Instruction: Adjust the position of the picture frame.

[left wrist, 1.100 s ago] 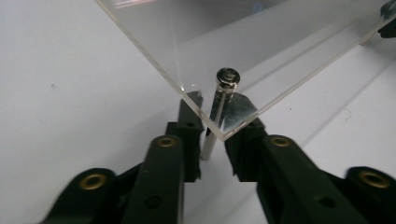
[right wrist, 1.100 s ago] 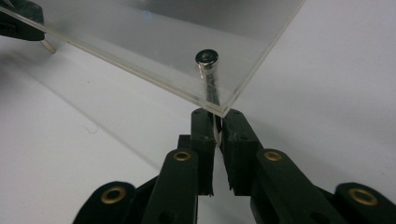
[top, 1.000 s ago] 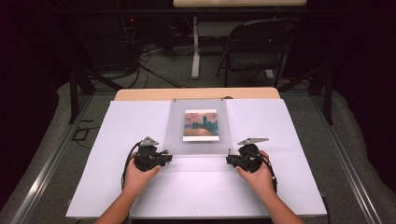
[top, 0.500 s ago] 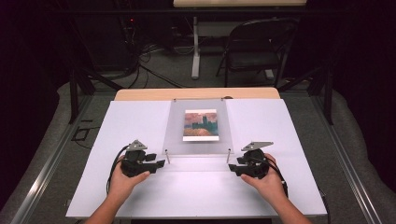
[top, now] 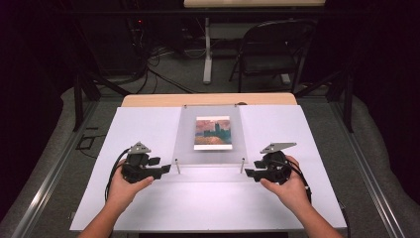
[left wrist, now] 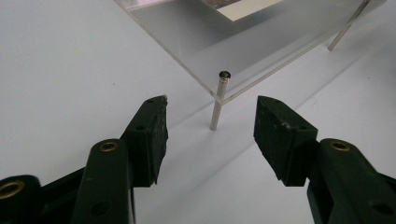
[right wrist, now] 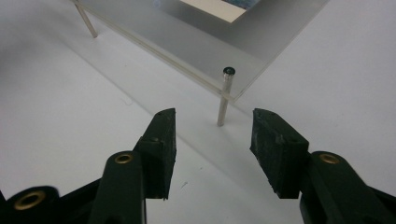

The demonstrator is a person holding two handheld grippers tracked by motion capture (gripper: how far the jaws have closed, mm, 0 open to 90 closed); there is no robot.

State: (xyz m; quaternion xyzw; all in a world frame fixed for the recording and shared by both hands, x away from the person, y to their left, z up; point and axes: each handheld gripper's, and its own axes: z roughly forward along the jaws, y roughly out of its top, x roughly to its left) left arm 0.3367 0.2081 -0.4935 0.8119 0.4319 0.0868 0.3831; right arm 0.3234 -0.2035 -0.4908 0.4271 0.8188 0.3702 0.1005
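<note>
Two claws, left claw (top: 168,170) and right claw (top: 247,173), each in one hand, one clear acrylic panel (top: 210,151) on metal posts, two near posts (top: 177,165) visible, one picture print (top: 213,133), one white counter (top: 148,129), one folding chair (top: 270,52) behind

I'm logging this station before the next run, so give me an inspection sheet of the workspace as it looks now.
Surface: white table top, flat, wooden edge at the far side.
Job's things: clear acrylic plate raised on metal corner posts, a picture lying on it.
Clutter: nothing seen.
Grippers: left gripper and right gripper have just been opening; each faces a near post, nothing between the jaws.
Cables: black cable trailing from the left gripper; more on the floor.
Surroundings: dark folding chair behind.
</note>
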